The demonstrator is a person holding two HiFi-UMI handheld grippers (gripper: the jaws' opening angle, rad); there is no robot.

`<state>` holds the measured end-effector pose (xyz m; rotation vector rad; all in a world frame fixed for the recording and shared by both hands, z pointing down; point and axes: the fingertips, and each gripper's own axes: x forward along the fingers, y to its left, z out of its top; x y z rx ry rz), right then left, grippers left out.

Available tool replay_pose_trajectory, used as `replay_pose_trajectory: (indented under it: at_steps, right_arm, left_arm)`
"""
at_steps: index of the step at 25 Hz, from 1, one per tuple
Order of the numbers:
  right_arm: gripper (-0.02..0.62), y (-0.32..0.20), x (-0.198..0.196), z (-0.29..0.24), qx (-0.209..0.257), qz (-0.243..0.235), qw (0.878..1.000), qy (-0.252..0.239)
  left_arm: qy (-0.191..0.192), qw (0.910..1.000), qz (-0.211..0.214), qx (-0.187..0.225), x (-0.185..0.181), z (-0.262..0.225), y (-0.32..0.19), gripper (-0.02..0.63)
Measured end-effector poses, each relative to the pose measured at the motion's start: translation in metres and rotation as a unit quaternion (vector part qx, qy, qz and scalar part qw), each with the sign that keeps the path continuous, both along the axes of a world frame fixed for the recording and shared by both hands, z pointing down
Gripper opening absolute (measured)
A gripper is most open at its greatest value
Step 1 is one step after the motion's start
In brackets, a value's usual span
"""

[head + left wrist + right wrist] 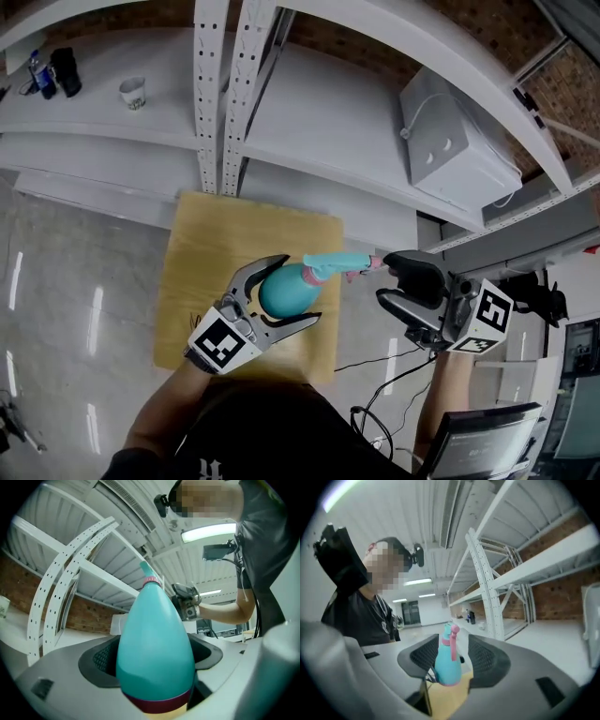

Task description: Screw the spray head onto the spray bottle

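In the head view my left gripper (298, 289) is shut around the round body of the teal spray bottle (283, 292), held above a yellow board. The teal spray head (336, 265) with its pink trigger sits on the bottle's neck and points right. My right gripper (386, 281) is just beyond the nozzle tip, its jaws open and touching nothing. In the left gripper view the bottle (154, 639) fills the space between the pads, with a pink collar (151, 580) at its neck. The right gripper view shows the bottle (447, 665) and head (451, 634) framed between open jaws.
A yellow board (211, 248) lies on the pale floor below the grippers. White perforated shelving (211, 94) runs behind it, holding a cup (133, 92), dark bottles (56, 71) and a white box (450, 150). Cables and a screen (478, 448) are at the lower right.
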<state>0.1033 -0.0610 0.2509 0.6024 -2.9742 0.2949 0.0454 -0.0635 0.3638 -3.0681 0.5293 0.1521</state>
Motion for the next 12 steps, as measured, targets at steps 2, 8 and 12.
replay_pose_trajectory:
  at_steps: [2, 8, 12]
  right_arm:
    - [0.191, 0.000, -0.015, 0.004, -0.010, -0.037, 0.998, -0.045]
    - [0.212, 0.003, -0.062, 0.003, -0.004, -0.112, 0.991, -0.071]
    - [0.210, 0.006, -0.075, 0.006, 0.004, -0.124, 0.990, -0.068]
  left_arm:
    - [0.008, 0.9996, 0.025, -0.006, 0.000, -0.007, 0.006, 0.423]
    - [0.006, 0.9968, 0.073, -0.033, 0.009, -0.009, 0.024, 0.423]
    - [0.001, 0.9960, 0.081, -0.038, 0.009, -0.006, 0.027, 0.423]
